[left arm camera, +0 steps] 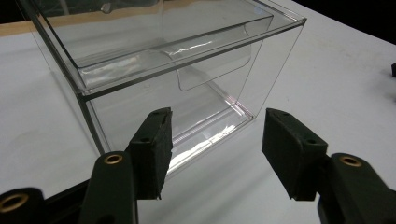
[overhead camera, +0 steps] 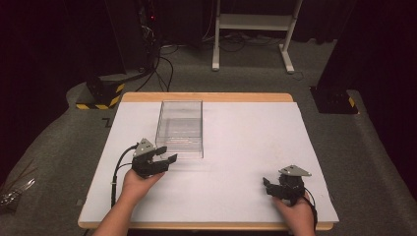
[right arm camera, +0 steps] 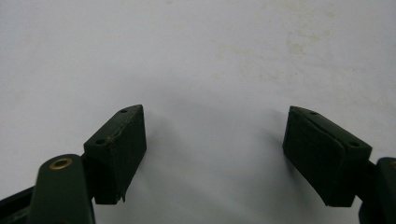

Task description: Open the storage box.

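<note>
Clear box (left arm camera: 168,70) just ahead of our left claw (left arm camera: 215,140), jaws wide and empty, right claw (right arm camera: 215,149) wide, empty, over bare bench (right arm camera: 210,56).

No readable text, label or number appears anywhere.

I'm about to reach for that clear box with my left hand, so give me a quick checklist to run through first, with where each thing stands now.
1. Left hand-held gripper open: ok, jaws spread.
2. Nothing held between its jaws: ok.
3. Aimed at the clear box: ok, its near corner lies just ahead.
4. Box flat on the white table: ok.
5. Box empty: cannot tell, reflections obscure the inside.
6. Right hand-held gripper out of the way: ok, open over bare table, apart from the box.
</note>
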The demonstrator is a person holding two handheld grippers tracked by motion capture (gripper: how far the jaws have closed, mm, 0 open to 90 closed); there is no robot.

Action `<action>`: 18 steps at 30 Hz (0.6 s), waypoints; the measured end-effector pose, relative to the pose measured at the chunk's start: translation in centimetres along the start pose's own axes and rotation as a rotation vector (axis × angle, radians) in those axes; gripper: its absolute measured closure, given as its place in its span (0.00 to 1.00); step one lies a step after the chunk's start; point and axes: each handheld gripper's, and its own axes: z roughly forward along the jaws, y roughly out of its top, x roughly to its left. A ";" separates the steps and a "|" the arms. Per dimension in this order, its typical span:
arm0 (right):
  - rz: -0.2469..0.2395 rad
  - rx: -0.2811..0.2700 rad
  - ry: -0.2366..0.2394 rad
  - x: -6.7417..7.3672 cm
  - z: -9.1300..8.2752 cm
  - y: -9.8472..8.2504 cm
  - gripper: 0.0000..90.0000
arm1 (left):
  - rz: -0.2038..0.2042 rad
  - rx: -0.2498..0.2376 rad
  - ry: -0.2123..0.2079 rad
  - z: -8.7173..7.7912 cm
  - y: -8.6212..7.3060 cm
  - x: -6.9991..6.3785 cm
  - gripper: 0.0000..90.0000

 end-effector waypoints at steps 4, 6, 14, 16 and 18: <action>0.000 0.000 0.000 0.0 0.0 0.0 0.24 | -0.015 -0.004 -0.003 0.2 0.0 0.4 0.48; 0.000 0.000 0.000 0.0 0.0 0.0 0.24 | -0.009 0.000 -0.006 0.2 0.2 0.5 0.48; 0.000 0.000 0.000 0.0 0.0 0.0 0.24 | -0.007 0.002 -0.029 0.9 0.8 0.6 0.48; 0.000 0.000 0.000 0.0 0.0 0.0 0.24 | 0.000 0.001 -0.027 1.2 0.7 0.6 0.48; 0.000 0.000 0.000 0.0 0.0 0.0 0.24 | -0.005 -0.006 -0.032 1.3 0.7 0.7 0.48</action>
